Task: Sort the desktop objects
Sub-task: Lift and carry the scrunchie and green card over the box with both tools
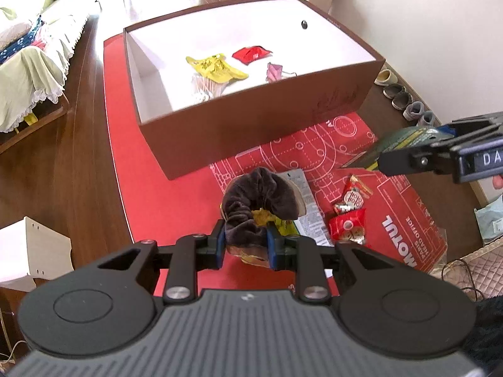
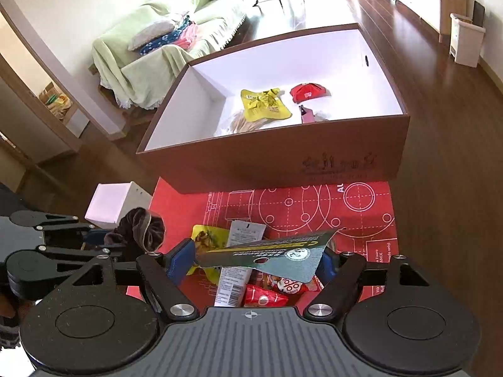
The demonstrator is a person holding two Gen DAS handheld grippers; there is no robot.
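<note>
Left wrist view: left gripper (image 1: 245, 246) clamped on a dark brown velvet scrunchie (image 1: 259, 198), blue pads pressing both sides of its lower loop, raised over the red mat (image 1: 176, 194). Behind the scrunchie, a white printed sachet (image 1: 306, 201) lies flat on the mat. To its right, two small red snack packets (image 1: 350, 213), one above the other. Right gripper (image 1: 396, 161) enters from the right edge, held level, pinching a green card packet (image 1: 405, 143).

Brown cardboard box (image 1: 251, 132), white inside, stands on the far part of the mat. Inside: yellow packet (image 1: 217, 67), red packet (image 1: 251, 53), pink item (image 1: 275, 70), and a bundle of pale sticks (image 1: 206, 88) against the near wall. A row of shoes (image 1: 405, 100) on the floor beyond the box, seen only from this side.

Right wrist view: right gripper (image 2: 256, 259) with the green card packet (image 2: 276, 251) held flat across its fingers, the blue pads closed against its two ends; a round seal and a hang hole show on the card. Beneath it, a yellow snack packet (image 2: 207, 237) on the mat, largely hidden by the scrunchie in the other view. The white sachet (image 2: 240, 245) runs under the card. Red packets (image 2: 270, 292) lie close to the gripper body. Left gripper (image 2: 103, 240) at left with the scrunchie (image 2: 141, 229). A small white box (image 2: 116, 201) off the mat's left corner. Box (image 2: 283, 157) contents appear the same.
</note>
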